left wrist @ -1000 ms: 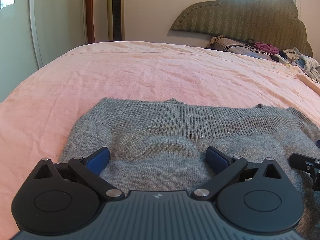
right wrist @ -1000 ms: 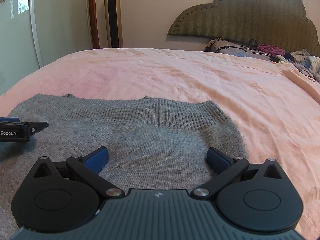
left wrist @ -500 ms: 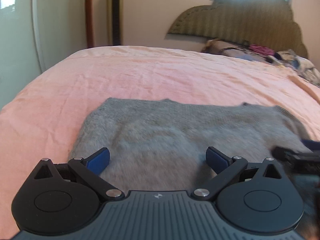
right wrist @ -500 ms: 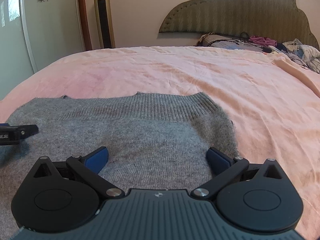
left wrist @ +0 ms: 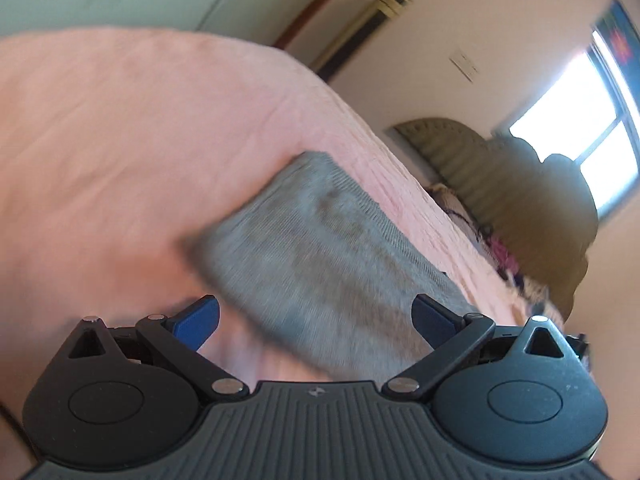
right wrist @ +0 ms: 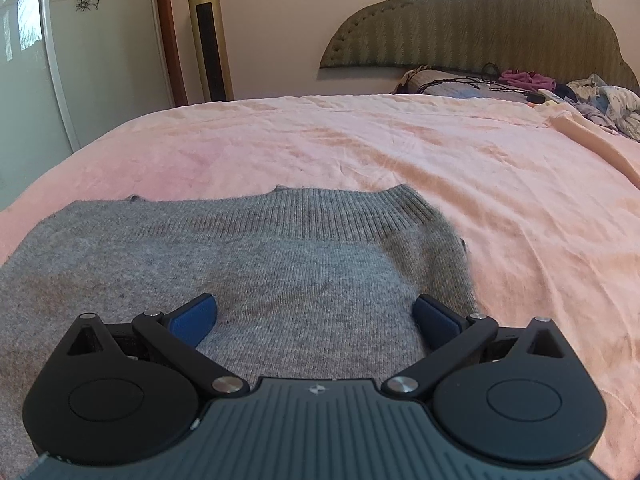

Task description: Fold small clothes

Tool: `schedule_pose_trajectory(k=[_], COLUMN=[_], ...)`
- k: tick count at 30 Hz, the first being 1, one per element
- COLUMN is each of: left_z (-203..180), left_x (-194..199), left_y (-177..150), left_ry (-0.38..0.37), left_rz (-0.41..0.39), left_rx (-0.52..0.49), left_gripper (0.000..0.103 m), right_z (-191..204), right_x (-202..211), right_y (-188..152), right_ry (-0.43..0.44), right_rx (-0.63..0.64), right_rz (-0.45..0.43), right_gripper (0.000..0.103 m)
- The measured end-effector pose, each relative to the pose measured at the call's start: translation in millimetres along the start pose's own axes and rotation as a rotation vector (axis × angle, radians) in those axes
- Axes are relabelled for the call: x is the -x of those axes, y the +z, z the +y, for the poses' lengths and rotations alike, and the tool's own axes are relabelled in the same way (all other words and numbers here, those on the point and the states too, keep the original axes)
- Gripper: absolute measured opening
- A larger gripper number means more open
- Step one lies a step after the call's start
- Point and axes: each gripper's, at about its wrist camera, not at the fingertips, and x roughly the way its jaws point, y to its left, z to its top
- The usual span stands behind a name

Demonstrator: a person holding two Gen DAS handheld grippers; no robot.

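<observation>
The grey knitted sweater (right wrist: 248, 264) lies flat on the pink bedsheet (right wrist: 400, 152), its ribbed band turned toward the headboard (right wrist: 480, 20) and its right edge ending in a small fuzzy corner on the sheet. In the right wrist view it fills the near left part of the bed; in the left wrist view the sweater (left wrist: 320, 240) shows as a blurred grey slab running diagonally across the pink bedsheet (left wrist: 120, 140), because that camera is rolled steeply to one side.

The padded olive headboard stands against the cream wall at the far end of the bed, and a tall gold tower fan (right wrist: 210, 36) stands on the floor left of it, beside a brown door frame. A heap of mixed clothes (right wrist: 600, 96) and a dark cable lie at the head of the bed, well apart from the sweater.

The right gripper (right wrist: 316, 316) hangs low over the near right part of the sweater, its blue-padded fingers (right wrist: 192, 316) spread wide with only knit fabric showing between them; nothing is pinched. The left gripper (left wrist: 316, 316) is likewise spread wide and empty, tilted over the sweater's edge, one pad over pink sheet and the other over grey knit. With the blur there, whether either pad touches the cloth cannot be told.
</observation>
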Motion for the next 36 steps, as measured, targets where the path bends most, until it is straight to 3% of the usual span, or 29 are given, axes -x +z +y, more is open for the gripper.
schedule_pose_trajectory(k=[2, 8, 9, 10, 13, 15, 17, 18, 20, 23, 26, 28, 29, 31, 33, 36], left_z=[7, 8, 5, 3, -2, -5, -6, -8, -16, -56, -129, -167, -175, -179, -176, -173], left_x=[2, -34, -39, -44, -62, -65, -67, -69, -71, -68, -71, -78, -81, -88, -94, -92], left_y=[-7, 18, 21, 23, 23, 23, 24, 24, 24, 16, -15, -54, -73, -95, -107, -113], left_ry=[-0.029, -0.033, -0.028, -0.021, 0.030, 0.049, 0.078, 0.111, 0.136, 0.130, 0.004, -0.060, -0.095, -0.131, -0.137, -0.129], left_rz=[0.030, -0.002, -0.008, -0.005, 0.020, 0.010, 0.000, 0.005, -0.006, -0.064, -0.091, -0.063, -0.048, 0.020, 0.057, 0.046], left_rx=[0.042, 0.133, 0.140, 0.141, 0.109, 0.091, 0.088, 0.074, 0.034, -0.198, -0.596, -0.901, -0.976, -1.035, -1.056, -1.072], left_gripper=[0.103, 0.102, 0.098, 0.079, 0.045, 0.044, 0.022, 0.005, 0.005, 0.005, 0.004, 0.005, 0.005, 0.005, 0.005, 0.005], right_z=[0, -1, -1, -1, -2, -2, -2, -2, -2, -3, -9, -25, -39, -67, -83, -75], right_x=[0, 1, 2, 2, 2, 2, 2, 2, 2, 2, 3, 7, 10, 17, 21, 21], right_y=[0, 0, 0, 0, -1, -1, -1, -1, -1, -1, 0, 5, 9, 19, 24, 35], right_ry=[0.001, -0.002, -0.002, -0.003, 0.000, 0.000, 0.001, 0.001, 0.002, 0.008, 0.033, 0.109, 0.167, 0.319, 0.474, 0.552], right_rx=[0.000, -0.001, -0.001, -0.001, -0.004, -0.005, -0.006, -0.007, -0.008, -0.018, -0.053, -0.140, -0.224, -0.416, -0.523, -0.463], right_rz=[0.000, -0.002, -0.003, -0.004, -0.005, -0.006, -0.006, -0.006, -0.006, -0.008, -0.014, -0.012, 0.000, 0.027, 0.065, 0.141], right_gripper=[0.103, 0.103, 0.103, 0.103, 0.103, 0.103, 0.103, 0.103, 0.103, 0.103, 0.103, 0.103, 0.103, 0.103, 0.103, 0.103])
